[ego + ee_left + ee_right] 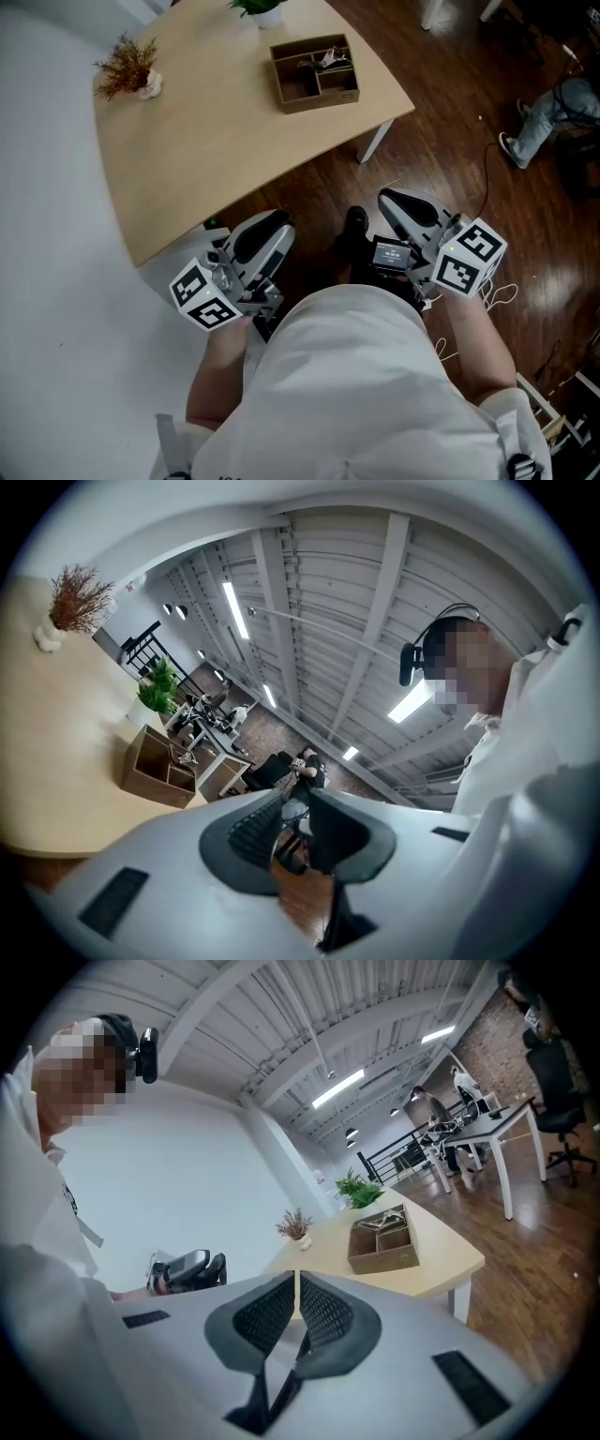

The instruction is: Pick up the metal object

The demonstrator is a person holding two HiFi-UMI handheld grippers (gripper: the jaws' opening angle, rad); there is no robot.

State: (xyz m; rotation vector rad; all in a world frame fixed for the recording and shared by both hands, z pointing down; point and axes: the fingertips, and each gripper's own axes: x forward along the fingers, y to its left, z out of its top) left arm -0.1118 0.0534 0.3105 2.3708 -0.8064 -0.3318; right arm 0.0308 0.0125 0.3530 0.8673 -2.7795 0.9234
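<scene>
A brown wooden organiser box (314, 73) stands on the far part of the light wood table (206, 131). A shiny metal object (330, 58) lies in its back compartment and also shows in the right gripper view (384, 1222). My left gripper (258, 242) hangs below the table's near edge, close to my body, its jaws a narrow gap apart (300, 796) with nothing between them. My right gripper (411, 212) hovers over the dark floor, its pads together (297, 1274) and empty. Both are far from the box.
A dried plant in a white vase (131, 67) sits at the table's far left, a green potted plant (262, 9) at the back. A white table leg (377, 141) stands right of the near edge. Another person's legs (539, 122) and floor cables (487, 169) are at right.
</scene>
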